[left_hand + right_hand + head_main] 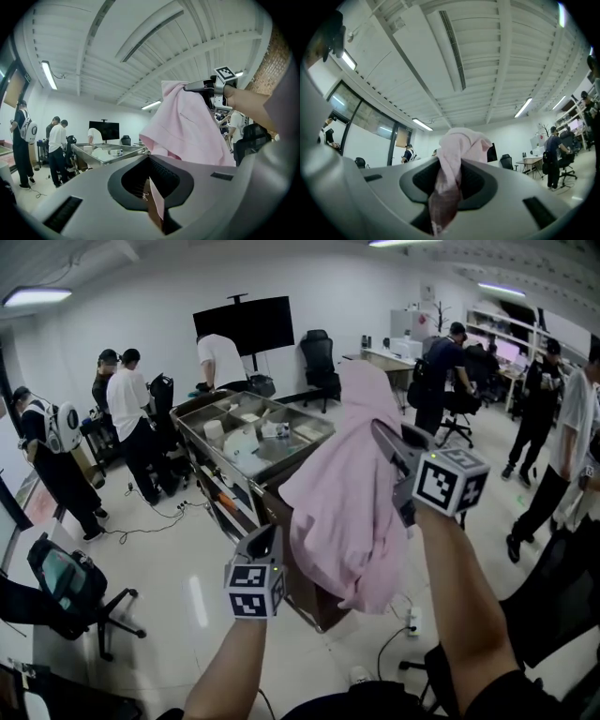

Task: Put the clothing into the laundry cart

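Holding a pink shirt (339,498) up beside the cart (208,403).
Right gripper (382,433) clenched its top at 1 o'clock; left gripper (265,542) pinched its hem at 7 o'clock.

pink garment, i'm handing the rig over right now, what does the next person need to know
Right gripper: shut on the top of the pink garment, holding it raised.
Left gripper: shut on a lower edge of it.
Metal cart: ahead, beyond the garment, with pale items inside.
Done: garment is up in the air, hanging between both grippers.
Left: carry it over the cart, lower it in, open both grippers.
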Demonstrator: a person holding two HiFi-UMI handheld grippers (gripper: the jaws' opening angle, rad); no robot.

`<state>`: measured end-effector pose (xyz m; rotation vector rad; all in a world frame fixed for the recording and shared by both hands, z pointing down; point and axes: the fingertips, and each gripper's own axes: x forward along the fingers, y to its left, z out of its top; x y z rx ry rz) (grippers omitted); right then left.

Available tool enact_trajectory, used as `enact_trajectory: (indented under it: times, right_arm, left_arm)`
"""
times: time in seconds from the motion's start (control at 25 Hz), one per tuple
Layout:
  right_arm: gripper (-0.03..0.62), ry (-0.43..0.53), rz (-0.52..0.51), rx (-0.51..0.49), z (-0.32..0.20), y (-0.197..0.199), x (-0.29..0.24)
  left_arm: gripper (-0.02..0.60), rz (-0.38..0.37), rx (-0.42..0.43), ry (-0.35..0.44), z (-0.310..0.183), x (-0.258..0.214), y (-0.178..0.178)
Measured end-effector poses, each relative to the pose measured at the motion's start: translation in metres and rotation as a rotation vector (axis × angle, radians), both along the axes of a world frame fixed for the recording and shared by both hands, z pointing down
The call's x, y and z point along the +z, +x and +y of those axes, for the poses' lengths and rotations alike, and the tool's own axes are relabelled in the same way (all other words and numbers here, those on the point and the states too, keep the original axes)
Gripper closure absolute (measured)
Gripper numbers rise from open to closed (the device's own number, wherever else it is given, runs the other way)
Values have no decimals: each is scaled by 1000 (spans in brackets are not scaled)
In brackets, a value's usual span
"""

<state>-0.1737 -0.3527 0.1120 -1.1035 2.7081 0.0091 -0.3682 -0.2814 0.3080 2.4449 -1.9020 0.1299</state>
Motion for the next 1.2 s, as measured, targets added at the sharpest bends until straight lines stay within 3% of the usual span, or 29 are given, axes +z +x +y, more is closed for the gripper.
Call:
enact_trajectory:
  times: [0.36, 0.64, 1.2]
  right_arm:
    - [480, -65, 51, -66, -99, -30, 24]
    - [479, -146, 161, -110, -177, -56, 75]
    - [441, -273, 314, -177, -241, -76, 156]
  left_arm:
    - [583, -6, -110, -22, -59, -3, -13]
    - [583, -8, -202, -47, -88, 5, -19]
    - [583, -22, -320, -93, -123, 26, -25]
